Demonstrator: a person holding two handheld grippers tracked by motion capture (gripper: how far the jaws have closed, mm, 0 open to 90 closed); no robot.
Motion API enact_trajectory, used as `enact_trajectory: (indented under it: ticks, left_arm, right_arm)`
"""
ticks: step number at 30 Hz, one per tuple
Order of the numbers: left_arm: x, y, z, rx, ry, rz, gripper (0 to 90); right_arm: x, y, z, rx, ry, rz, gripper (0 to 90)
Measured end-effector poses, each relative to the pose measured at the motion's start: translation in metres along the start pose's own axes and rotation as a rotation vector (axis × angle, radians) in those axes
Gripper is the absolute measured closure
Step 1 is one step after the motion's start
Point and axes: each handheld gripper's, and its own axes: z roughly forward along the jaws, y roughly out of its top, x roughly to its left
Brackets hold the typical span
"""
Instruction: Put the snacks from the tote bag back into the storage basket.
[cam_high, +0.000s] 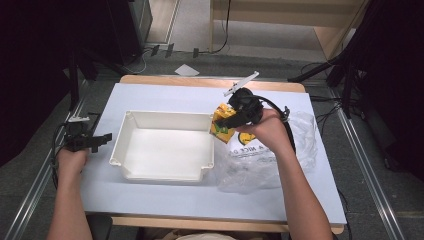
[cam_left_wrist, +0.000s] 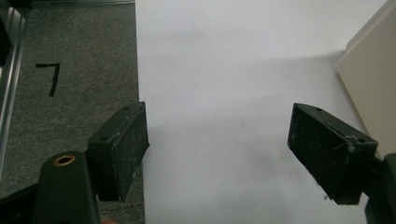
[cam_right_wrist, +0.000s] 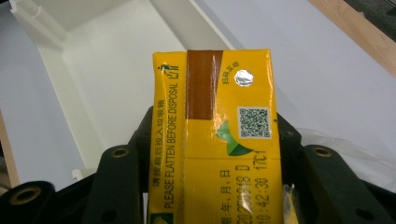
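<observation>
Right now the right gripper is clamped on a yellow drink carton, which hangs at the right rim of the white tray, its far end just reaching over the tray's right wall. In the right gripper view the carton sits squeezed between the two black jaws, foil straw seal and printed code facing up, with the tray's bare floor beyond it. My worry is the release: let go from this spot, the carton would likely strike the rim and tip back out toward the clear plastic bag lying just right of the tray, because most of its length seems to lie outside the wall. A hard squeeze could also dent the soft card, and the trailing cable might drag the bag against the tray. The left gripper waits well to the left of the tray at the table's edge, its jaws spread wide with nothing between the pads, so it steadies nothing. Counted: one carton, one tray, one plastic bag, two grippers, one white table.
</observation>
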Motion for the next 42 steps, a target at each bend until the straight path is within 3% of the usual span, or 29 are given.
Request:
enact_trajectory:
  ticks: [12,30,42]
  left_arm:
    - [-0.003,-0.002,-0.001,0.01,0.01,0.024,21.5]
    - [0.001,-0.009,-0.008,0.002,0.023,0.018,21.5]
    - [0.003,-0.013,-0.011,0.004,0.025,0.01,21.5]
  right_arm:
    - [0.006,0.008,0.005,-0.005,0.016,-0.03,53.0]
    - [0.019,0.022,0.011,-0.025,0.051,-0.074,53.1]
    - [0.032,0.029,0.027,-0.013,0.094,-0.11,53.1]
